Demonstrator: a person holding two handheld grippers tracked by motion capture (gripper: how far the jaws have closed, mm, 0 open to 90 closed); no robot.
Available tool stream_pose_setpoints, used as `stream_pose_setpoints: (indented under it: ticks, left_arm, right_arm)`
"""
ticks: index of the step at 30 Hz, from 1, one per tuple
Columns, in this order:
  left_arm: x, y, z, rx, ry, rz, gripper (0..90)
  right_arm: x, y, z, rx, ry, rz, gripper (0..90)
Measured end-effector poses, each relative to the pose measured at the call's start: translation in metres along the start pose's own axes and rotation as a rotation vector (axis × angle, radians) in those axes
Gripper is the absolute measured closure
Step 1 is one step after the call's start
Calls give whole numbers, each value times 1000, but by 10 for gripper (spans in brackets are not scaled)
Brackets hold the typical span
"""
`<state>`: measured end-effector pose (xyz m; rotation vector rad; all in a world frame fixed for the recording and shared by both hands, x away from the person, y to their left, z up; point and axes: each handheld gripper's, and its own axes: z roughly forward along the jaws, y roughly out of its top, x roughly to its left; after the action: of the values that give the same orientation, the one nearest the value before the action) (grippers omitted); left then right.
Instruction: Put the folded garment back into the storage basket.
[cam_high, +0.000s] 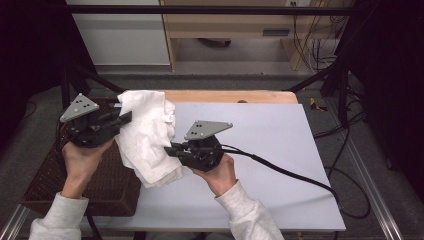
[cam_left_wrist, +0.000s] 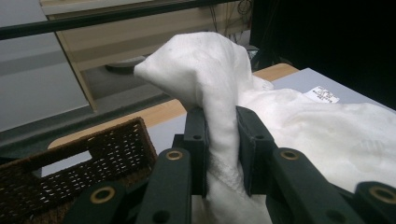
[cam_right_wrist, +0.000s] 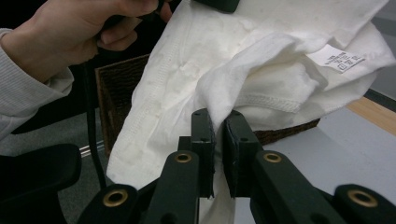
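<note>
A white cloth (cam_high: 147, 137) with a small label hangs in the air between both grippers, over the table's left side. My left gripper (cam_high: 127, 118) is shut on one bunched edge of the cloth (cam_left_wrist: 219, 107); the fabric is pinched between the two black jaws and rises above them. My right gripper (cam_high: 170, 149) is shut on a lower fold of the cloth (cam_right_wrist: 261, 74), its jaws nearly touching with fabric between. The cloth's label (cam_right_wrist: 342, 59) shows at upper right in the right gripper view.
A dark brown wicker basket (cam_high: 107, 182) stands at the table's left edge, under the left hand. The pale grey table top (cam_high: 260, 145) stretches to the right, with a wooden strip (cam_high: 230, 96) along its far edge. A black cable (cam_high: 285, 172) trails from the right gripper.
</note>
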<state>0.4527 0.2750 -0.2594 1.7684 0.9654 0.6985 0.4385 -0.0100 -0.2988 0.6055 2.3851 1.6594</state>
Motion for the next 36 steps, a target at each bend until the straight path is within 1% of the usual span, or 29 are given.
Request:
stream_pose_setpoints:
  ticks: [10,14,20,21,22,24,32,34,36]
  left_arm:
    - [13,-1,-9,-6,38,-9,756]
    - [23,-3,-15,-11,58,-23,755]
    - [33,-4,-23,-19,85,-33,754]
    - [33,-4,-23,-19,85,-33,754]
    - [37,-4,-26,-22,94,-42,754]
    - [41,-5,-28,-23,103,-45,754]
    - [54,-12,-34,-29,137,-71,754]
    - [55,-13,-34,-29,141,-73,753]
    - [60,-14,-35,-23,155,-74,753]
  right_arm:
    - [3,8,19,-6,12,7,841]
    - [5,11,26,-10,17,7,841]
    - [6,17,38,-16,22,8,841]
    - [6,17,38,-16,22,8,841]
    - [7,19,43,-19,23,11,841]
    - [8,21,47,-20,23,11,841]
    - [11,28,63,-8,26,-6,841]
    - [11,29,65,-6,26,-7,841]
    - [11,30,71,-3,28,-3,841]
